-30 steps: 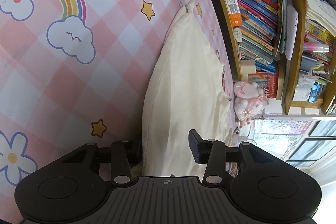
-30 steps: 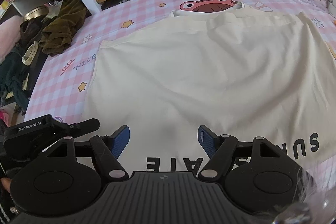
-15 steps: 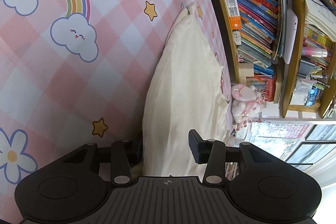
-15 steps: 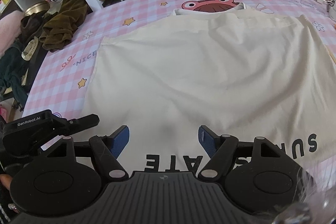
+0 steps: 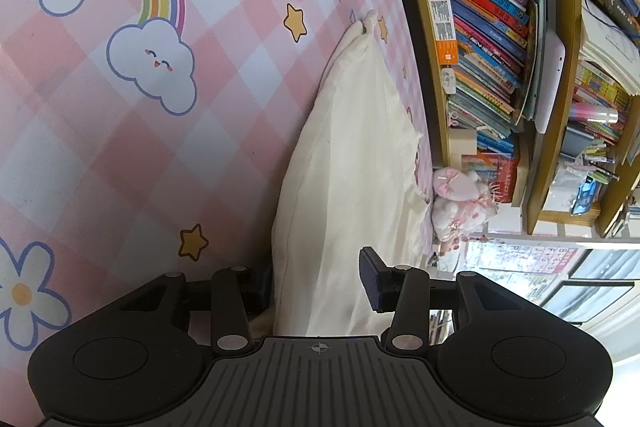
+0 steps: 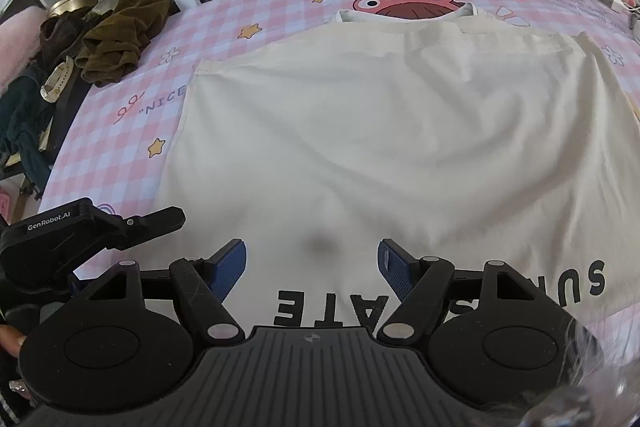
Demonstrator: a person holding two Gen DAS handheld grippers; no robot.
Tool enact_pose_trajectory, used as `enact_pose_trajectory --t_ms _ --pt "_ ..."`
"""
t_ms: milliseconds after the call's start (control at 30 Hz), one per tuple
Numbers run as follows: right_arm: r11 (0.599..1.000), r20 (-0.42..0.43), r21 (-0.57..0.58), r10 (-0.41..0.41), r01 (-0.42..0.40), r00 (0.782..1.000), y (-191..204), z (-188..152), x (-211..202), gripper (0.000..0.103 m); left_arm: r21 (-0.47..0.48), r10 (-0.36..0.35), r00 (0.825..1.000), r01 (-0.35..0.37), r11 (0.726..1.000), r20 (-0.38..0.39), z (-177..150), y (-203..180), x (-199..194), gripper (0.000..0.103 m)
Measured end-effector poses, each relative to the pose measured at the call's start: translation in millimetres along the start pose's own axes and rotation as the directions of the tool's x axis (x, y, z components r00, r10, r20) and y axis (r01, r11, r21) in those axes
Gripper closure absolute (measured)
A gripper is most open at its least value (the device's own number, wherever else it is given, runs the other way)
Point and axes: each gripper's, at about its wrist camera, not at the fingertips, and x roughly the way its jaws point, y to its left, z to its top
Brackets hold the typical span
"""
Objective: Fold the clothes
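Shirt (image 6: 380,147) spread flat on bed (image 6: 132,131) for folding | left gripper (image 5: 316,287) part-open, hem edge between jaws, grip cannot be told, 8 o'clock | right gripper (image 6: 312,263) open, empty, poised over hem at 6 o'clock

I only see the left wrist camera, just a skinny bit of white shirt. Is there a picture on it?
Observer: No picture that I can see, but the right wrist view shows black letters printed on the cream shirt, near the right gripper.
Operator: Is that gripper holding it?
Observer: No, its jaws stand open over the cloth.
Operator: Anything funny there?
Observer: A red frog drawing on the mat peeks out above the collar.
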Motion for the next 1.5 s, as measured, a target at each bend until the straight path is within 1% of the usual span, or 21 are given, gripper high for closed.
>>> enact_pose_trajectory --t_ms 233,433,633,733,900,1200,1300,1433,1467,1500 --pt "0.999 0.021 -0.035 -0.009 0.009 1.000 6.4 10.1 2.7 0.030 0.018 -0.002 1.000 0.001 1.000 0.003 -1.4 -0.5 -0.6 0.060" --pt "0.992 0.033 -0.123 0.007 -0.003 0.999 23.1 30.9 6.8 0.027 0.029 -0.003 1.000 0.003 1.000 0.006 -2.2 -1.7 -0.1 0.060" --pt "0.977 0.048 -0.213 -0.001 0.011 0.999 41.7 58.3 13.8 0.023 0.045 -0.005 1.000 0.005 0.999 0.010 -3.1 -1.3 -1.3 0.060" --pt "0.975 0.051 -0.222 0.000 0.012 0.999 47.0 69.7 18.1 0.023 0.054 -0.007 1.000 0.006 0.999 0.012 -3.6 -0.5 -2.7 0.060" --pt "0.980 0.038 -0.198 0.014 -0.006 0.999 52.8 81.9 24.1 0.023 0.077 -0.006 1.000 0.005 0.997 0.014 -5.2 -1.4 -2.7 0.060" --pt "0.975 0.002 -0.223 0.001 -0.001 1.000 59.3 95.5 30.6 0.023 0.087 -0.007 1.000 0.006 0.996 0.014 -5.4 -0.1 -3.6 0.062" --pt "0.968 -0.015 -0.250 -0.008 0.004 1.000 67.1 101.7 34.2 0.023 0.091 -0.009 1.000 0.008 0.996 0.018 -6.2 0.6 -4.3 0.062" --pt "0.955 -0.042 -0.297 -0.005 -0.008 0.999 88.2 110.2 46.6 0.022 0.090 -0.004 1.000 0.002 0.996 0.027 -7.6 2.5 -4.9 0.069" --pt "0.951 -0.050 -0.311 -0.006 -0.010 0.999 95.7 112.2 51.4 0.022 0.091 -0.002 1.000 0.000 0.996 0.029 -8.1 2.7 -5.1 0.076" --pt "0.946 -0.061 -0.325 -0.009 -0.011 0.998 103.9 114.2 57.4 0.022 0.098 0.005 1.000 -0.008 0.995 0.031 -8.8 1.9 -5.6 0.077"
